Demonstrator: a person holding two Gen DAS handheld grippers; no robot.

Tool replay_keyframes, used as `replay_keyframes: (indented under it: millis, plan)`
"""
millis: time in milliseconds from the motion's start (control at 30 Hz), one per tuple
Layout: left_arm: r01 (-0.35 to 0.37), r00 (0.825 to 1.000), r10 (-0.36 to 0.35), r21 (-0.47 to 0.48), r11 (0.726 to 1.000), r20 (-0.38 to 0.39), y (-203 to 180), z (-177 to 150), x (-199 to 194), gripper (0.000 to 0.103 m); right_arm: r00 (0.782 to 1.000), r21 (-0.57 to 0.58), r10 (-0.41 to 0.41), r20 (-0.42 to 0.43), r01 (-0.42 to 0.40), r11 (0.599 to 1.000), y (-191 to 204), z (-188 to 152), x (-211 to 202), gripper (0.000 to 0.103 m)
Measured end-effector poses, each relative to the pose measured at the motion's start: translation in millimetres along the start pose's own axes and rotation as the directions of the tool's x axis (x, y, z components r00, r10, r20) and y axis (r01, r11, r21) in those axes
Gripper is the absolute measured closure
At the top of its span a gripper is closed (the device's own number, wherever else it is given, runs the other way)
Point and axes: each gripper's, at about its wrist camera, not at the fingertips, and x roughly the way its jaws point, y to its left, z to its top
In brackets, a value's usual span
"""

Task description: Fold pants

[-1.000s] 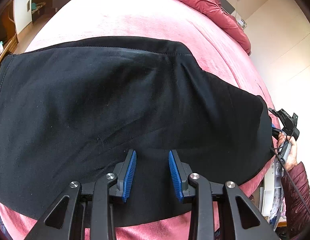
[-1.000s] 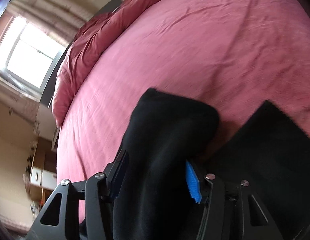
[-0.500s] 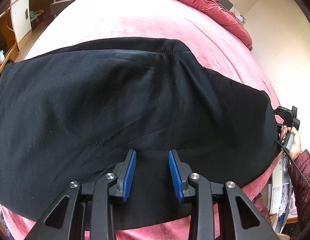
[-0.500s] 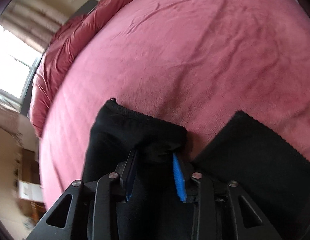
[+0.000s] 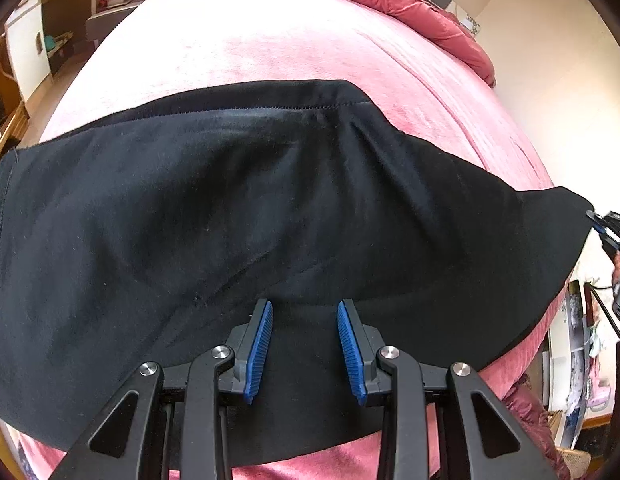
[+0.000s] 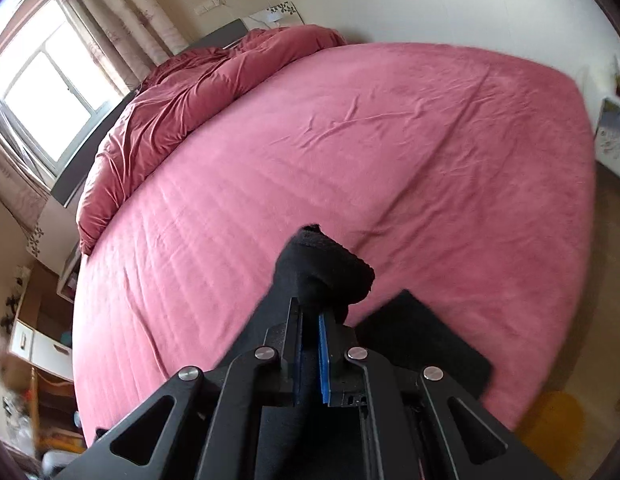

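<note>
Your bed [image 5: 270, 40] fills both views, its pink sheet [image 6: 389, 160] bare and smooth beyond the cloth, with a bunched pink duvet [image 6: 182, 96] piled along the headboard end. That leaves broad open sheet ahead of your right side, running to the far mattress edge by the white wall.

The black pants [image 5: 270, 220] lie spread flat across the near part of the bed, reaching from the left rim of the left wrist view to the right, where one end lifts off the sheet. Their far edge, with a stitched seam, runs well short of the duvet; the near edge stops just inside the bed's near side, a strip of sheet showing below it.

Your left hand-held gripper [image 5: 306, 350] hovers over the near edge of the pants, its blue pads [image 5: 260, 352] standing partly apart with nothing pinched between them.

Your right hand-held gripper [image 6: 310, 356] is clamped tight on the leg end [image 6: 325, 268] of the pants, a fold of it bulging past the tips. A second ago its pads stood apart around this cloth; now they have closed and the end has risen off the sheet, while a second cuff [image 6: 425, 340] lies flat just beside it.
</note>
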Motion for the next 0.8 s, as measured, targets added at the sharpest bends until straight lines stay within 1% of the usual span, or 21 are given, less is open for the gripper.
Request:
replay_keyframes:
  millis: [33,100,167,200,233,267,300,367,433,500,533,567,633,700,733,767,800]
  plan:
    - [-0.004,1.0,0.004,0.01,1.0,0.0,-1,0,-1,0.069,1.0,0.003,-0.02,-0.003,0.02,1.0,-1,-2,-2,0.096]
    - [-0.014,1.0,0.014,0.026,1.0,-0.001,-2,2,-3,0.069,0.997,0.019,-0.069,-0.031,0.07,0.997,-16,-11,0,0.096]
    - [-0.019,1.0,0.019,0.038,0.999,0.001,-5,4,-7,0.069,0.99,0.089,-0.106,-0.089,0.114,0.989,-44,-25,11,0.096]
    - [-0.019,1.0,0.019,0.049,0.999,0.003,-8,5,-9,0.069,0.987,0.108,-0.111,-0.114,0.124,0.986,-54,-31,17,0.096]
    - [-0.02,1.0,0.02,0.055,0.998,0.004,-6,4,-11,0.069,0.986,0.133,-0.091,-0.139,0.11,0.985,-65,-37,24,0.096]
    - [-0.026,1.0,0.026,0.064,0.998,0.006,-8,4,-12,0.069,0.987,0.164,-0.076,-0.143,0.099,0.981,-73,-42,27,0.091]
    - [-0.033,0.999,0.033,0.075,0.997,0.008,-11,4,-14,0.069,0.989,0.21,-0.058,-0.139,0.087,0.974,-86,-48,28,0.09]
    - [-0.033,0.999,0.031,0.093,0.995,0.013,-20,2,-15,0.069,0.992,0.272,-0.03,-0.123,0.062,0.96,-103,-58,26,0.083]
    - [-0.024,0.999,0.021,0.112,0.993,0.028,-27,-1,-19,0.069,0.994,0.308,-0.002,-0.107,0.035,0.951,-113,-69,20,0.083]
    - [-0.005,0.999,-0.001,0.136,0.991,0.042,-35,-2,-22,0.069,0.995,0.334,0.055,-0.086,-0.024,0.942,-119,-80,11,0.083]
    - [-0.001,0.999,-0.006,0.146,0.989,0.046,-38,-2,-23,0.069,0.992,0.343,0.097,-0.077,-0.064,0.937,-120,-86,8,0.083]
    - [-0.003,0.999,-0.004,0.158,0.987,0.046,-44,-2,-22,0.069,0.985,0.349,0.158,-0.074,-0.123,0.929,-119,-93,6,0.083]
    - [-0.003,0.999,-0.004,0.161,0.987,0.041,-50,-3,-19,0.069,0.967,0.341,0.239,-0.092,-0.195,0.92,-112,-103,9,0.083]
    - [0.008,0.999,-0.013,0.154,0.988,0.035,-56,-3,-16,0.069,0.947,0.319,0.292,-0.131,-0.239,0.917,-102,-116,16,0.083]
    - [0.009,0.999,-0.015,0.156,0.988,0.034,-59,-4,-16,0.069,0.932,0.318,0.327,-0.158,-0.266,0.91,-97,-123,23,0.083]
    - [0.007,0.999,-0.013,0.16,0.987,0.034,-62,-4,-16,0.069,0.915,0.32,0.358,-0.185,-0.289,0.902,-91,-131,30,0.082]
    - [0.006,0.999,-0.012,0.166,0.986,0.035,-66,-5,-16,0.069,0.908,0.325,0.373,-0.191,-0.3,0.897,-88,-137,36,0.079]
